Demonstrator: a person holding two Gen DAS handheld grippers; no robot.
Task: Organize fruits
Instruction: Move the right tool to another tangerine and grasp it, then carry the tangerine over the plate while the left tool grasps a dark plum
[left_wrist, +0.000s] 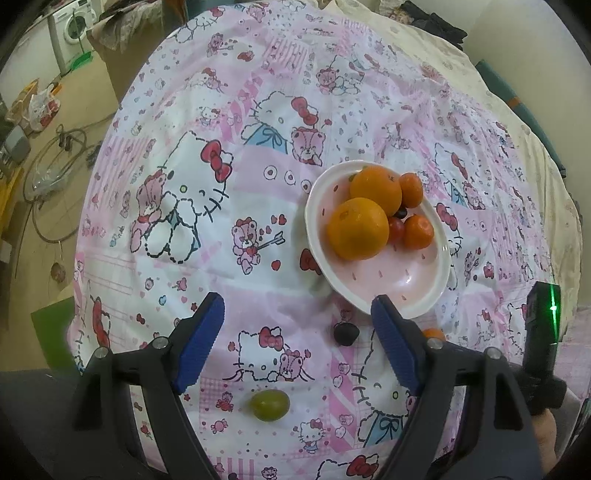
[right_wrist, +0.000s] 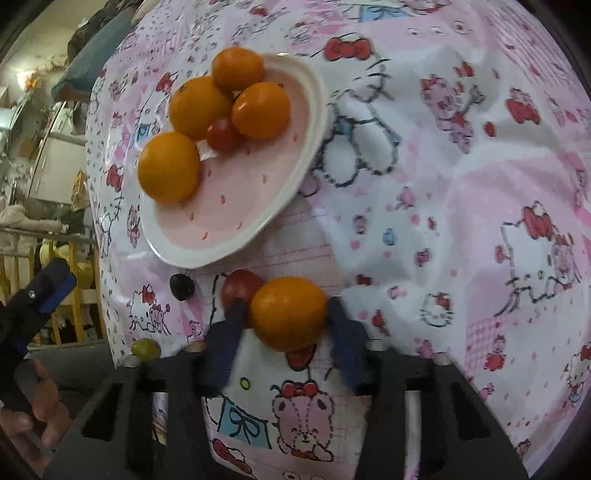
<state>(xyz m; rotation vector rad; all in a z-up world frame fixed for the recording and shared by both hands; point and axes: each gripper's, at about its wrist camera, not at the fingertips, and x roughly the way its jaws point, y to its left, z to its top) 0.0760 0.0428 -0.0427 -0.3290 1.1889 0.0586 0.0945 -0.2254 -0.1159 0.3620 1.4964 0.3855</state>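
Right claw (right_wrist: 288, 314) gripped a small orange (right_wrist: 290, 312) across its middle, short of the plate (right_wrist: 229, 236) ahead-left; fruit judged firm, light, smooth-skinned, likely to roll; left claw (left_wrist: 295, 332) stood wide, empty, above a green grape (left_wrist: 269, 405).

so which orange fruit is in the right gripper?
The round orange mandarin off the pink plate, between the right gripper fingers; the other four sit on the plate.
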